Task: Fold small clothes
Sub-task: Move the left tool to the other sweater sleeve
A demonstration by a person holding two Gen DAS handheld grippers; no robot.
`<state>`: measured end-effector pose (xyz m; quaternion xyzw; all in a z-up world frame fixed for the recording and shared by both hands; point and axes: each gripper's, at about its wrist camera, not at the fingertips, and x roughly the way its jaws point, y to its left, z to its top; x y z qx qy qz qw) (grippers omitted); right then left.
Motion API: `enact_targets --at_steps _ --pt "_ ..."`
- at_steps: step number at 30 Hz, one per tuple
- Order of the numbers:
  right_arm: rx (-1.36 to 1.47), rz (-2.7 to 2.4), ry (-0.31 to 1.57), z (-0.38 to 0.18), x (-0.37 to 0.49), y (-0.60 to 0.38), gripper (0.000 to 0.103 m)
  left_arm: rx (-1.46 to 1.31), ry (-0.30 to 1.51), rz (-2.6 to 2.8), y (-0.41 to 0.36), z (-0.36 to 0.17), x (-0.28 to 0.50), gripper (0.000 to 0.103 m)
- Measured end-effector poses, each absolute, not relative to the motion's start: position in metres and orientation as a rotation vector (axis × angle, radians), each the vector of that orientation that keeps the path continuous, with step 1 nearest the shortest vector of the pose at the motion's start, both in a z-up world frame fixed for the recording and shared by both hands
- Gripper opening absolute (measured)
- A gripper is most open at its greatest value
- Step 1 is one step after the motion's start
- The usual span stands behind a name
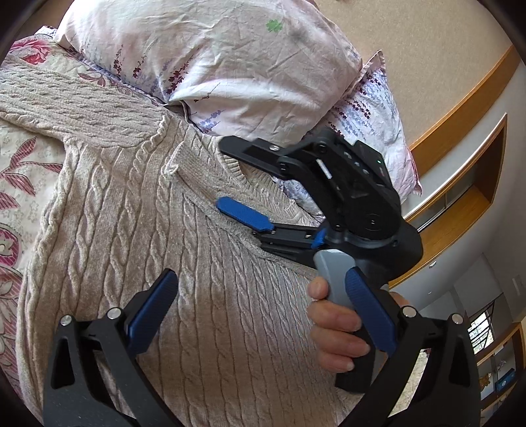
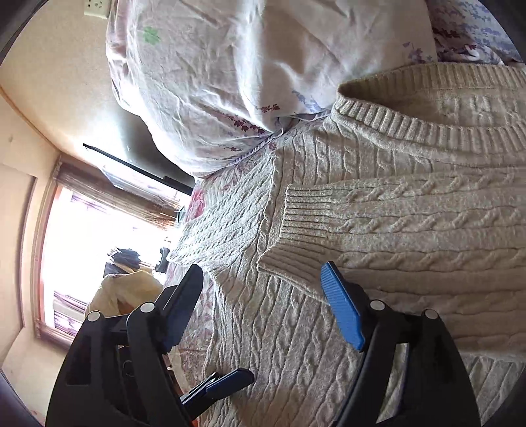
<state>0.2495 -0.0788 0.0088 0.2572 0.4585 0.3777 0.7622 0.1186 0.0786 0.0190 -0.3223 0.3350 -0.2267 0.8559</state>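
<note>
1. Cable-knit sweater (image 1: pixel 138 230) lies flat on floral bedspread (image 1: pixel 16 184), near pillows (image 1: pixel 203 56); one sleeve (image 2: pixel 411 213) folded across.
2. Left gripper (image 1: pixel 263 315) and right gripper (image 2: pixel 263 302): jaws spread, holding nothing.
3. Mid-fold, likely; next needs an edge pinched.

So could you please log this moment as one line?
sweater: sleeve folded in | left gripper: open | right gripper: open | pillow: beside

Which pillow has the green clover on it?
The top pillow, pale pink and creased, carries the green clover. The lower pillow beneath it shows only purple flower sprigs.
</note>
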Motion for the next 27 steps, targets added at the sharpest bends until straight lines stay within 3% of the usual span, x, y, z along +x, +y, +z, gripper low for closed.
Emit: enact_targets --at_steps 2,8,12,16,23,24,26,27 --pt "0.536 0.805 0.966 0.018 0.237 -0.092 0.076 -0.627 0.711 -0.442 0.088 0.026 0.113 0.101" --pt "0.393 0.726 0.739 0.050 0.198 -0.165 0.102 -0.543 0.639 -0.101 0.179 0.049 0.108 0.101" --pt "0.327 0.498 0.587 0.052 0.180 -0.233 0.102 -0.540 0.722 0.103 0.245 0.038 0.129 0.101" --pt "0.309 0.288 0.551 0.042 0.181 -0.265 0.102 -0.656 0.795 0.184 0.291 0.022 0.142 0.101" --pt "0.414 0.350 0.653 0.026 0.185 -0.290 0.102 -0.850 0.763 0.194 0.325 0.015 0.162 0.098" --pt "0.421 0.352 0.661 0.024 0.186 -0.291 0.102 -0.883 0.751 0.197 0.329 0.014 0.165 0.096" --pt "0.444 0.358 0.663 0.023 0.185 -0.294 0.102 -0.945 0.740 0.199 0.339 0.011 0.169 0.084" --pt "0.454 0.362 0.666 0.022 0.185 -0.295 0.102 -0.978 0.743 0.190 0.342 0.008 0.173 0.070"
